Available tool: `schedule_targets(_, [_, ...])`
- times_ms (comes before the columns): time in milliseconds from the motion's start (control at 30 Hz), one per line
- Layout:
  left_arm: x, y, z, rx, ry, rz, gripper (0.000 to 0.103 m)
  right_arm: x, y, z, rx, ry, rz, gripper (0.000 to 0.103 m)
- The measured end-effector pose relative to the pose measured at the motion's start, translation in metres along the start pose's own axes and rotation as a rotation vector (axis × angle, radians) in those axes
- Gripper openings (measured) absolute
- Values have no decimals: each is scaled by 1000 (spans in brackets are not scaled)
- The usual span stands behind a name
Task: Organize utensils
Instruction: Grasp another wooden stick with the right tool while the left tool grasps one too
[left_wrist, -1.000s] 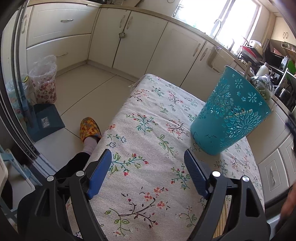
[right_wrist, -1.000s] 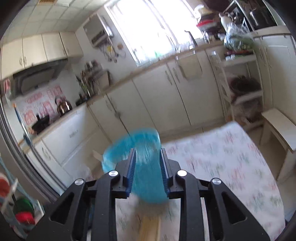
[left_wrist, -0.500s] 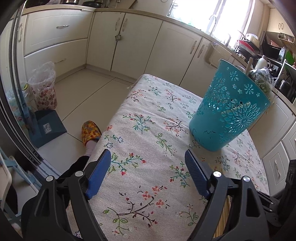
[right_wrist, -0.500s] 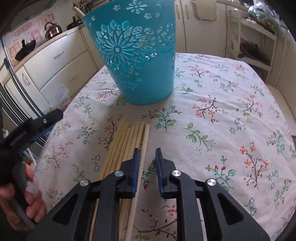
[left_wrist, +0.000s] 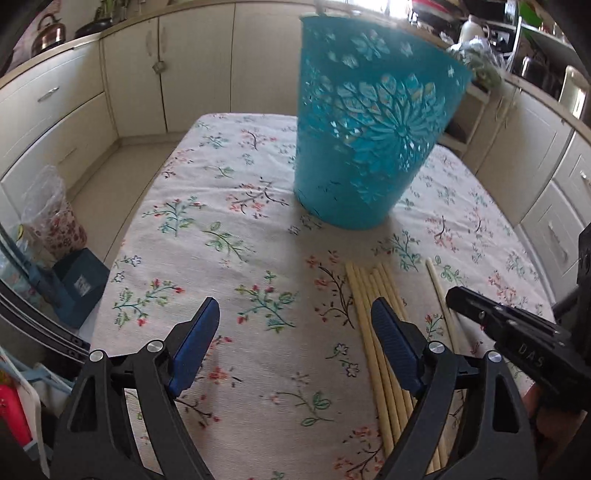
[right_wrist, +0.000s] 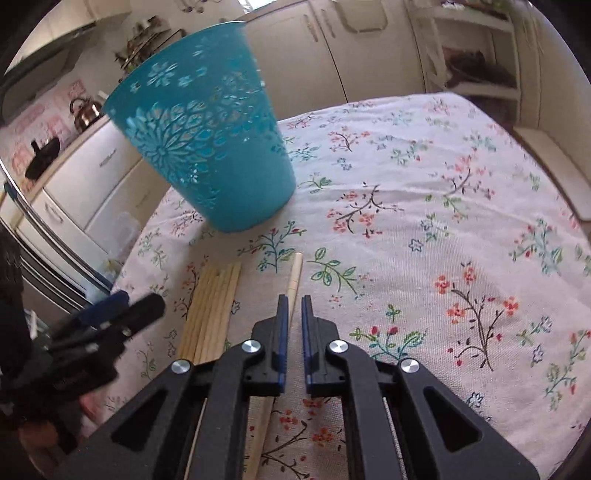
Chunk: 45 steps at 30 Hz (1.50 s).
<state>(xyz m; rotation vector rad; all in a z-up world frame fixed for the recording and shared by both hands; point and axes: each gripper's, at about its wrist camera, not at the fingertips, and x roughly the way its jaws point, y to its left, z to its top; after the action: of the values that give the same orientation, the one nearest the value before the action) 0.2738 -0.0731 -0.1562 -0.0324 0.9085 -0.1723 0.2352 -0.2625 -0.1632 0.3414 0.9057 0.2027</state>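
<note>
A teal perforated basket (left_wrist: 369, 140) stands upright on the floral tablecloth (left_wrist: 229, 229); it also shows in the right wrist view (right_wrist: 210, 147). Several wooden chopsticks (left_wrist: 373, 314) lie in a bundle in front of it, with one single chopstick (left_wrist: 441, 299) apart to the right. My left gripper (left_wrist: 291, 325) is open and empty, left of the bundle. My right gripper (right_wrist: 294, 306) hovers low over the single chopstick (right_wrist: 295, 273), jaws nearly closed with a narrow gap, gripping nothing. The bundle (right_wrist: 214, 306) lies to its left.
Cream kitchen cabinets (left_wrist: 129, 81) surround the table. A floral bag (left_wrist: 51, 218) and a blue box (left_wrist: 81, 284) sit on the floor at left. Open shelves (right_wrist: 476, 55) and a low bench (right_wrist: 554, 166) stand beyond the table's far right.
My left gripper has swung right toward the basket, bringing the chopsticks and right gripper into its view. My right gripper has shifted right and its jaws have narrowed over the single chopstick.
</note>
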Motion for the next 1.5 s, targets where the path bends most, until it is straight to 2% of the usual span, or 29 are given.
schedule_targets(167, [14,-15,1,52,56,79,80,-3,4,0,-12,6,8,8])
schedule_targets(367, [14,-23,4,76,72,126,80,-2,6,-2,-24,10,18,8])
schedule_targets(433, [16,-27,6,87,84,123,78,-1,6,-2,-20,11,23,8])
schedule_targets(533, [20,-31,8,89,110,104,68,-2,4,-2,-13,11,30,8])
schedule_targets(700, [21,-29,9,84,111,94,62,-4,1,-2,-7,11,39,9])
schedule_targets(800, [20,-31,11,106,110,76,51,-4,5,-3,-24,10,55,21])
schedule_targets(833, [20,-32,11,115,110,63,43,-4,7,-3,-34,10,58,25])
schedule_targets(900, [21,-37,13,135,109,30,29,-5,10,-3,-47,9,57,26])
schedule_targets(933, [22,-38,13,145,109,-14,17,-4,10,-3,-47,10,56,26])
schedule_targets(1000, [23,-39,15,156,117,-47,8,-3,11,-2,-48,14,52,26])
schedule_targets(1133, [21,-32,15,157,134,-79,5,3,20,5,-83,20,7,28])
schedule_targets(1300, [22,-26,20,153,172,-58,6,9,31,11,-148,30,-44,28])
schedule_targets(1367, [24,-27,23,160,177,-39,6,11,40,10,-244,45,-97,19])
schedule_targets(1433, [27,-29,26,168,177,-16,7,11,42,9,-301,65,-105,10])
schedule_targets(1500, [30,-33,28,189,171,5,7,9,34,13,-288,93,-71,9])
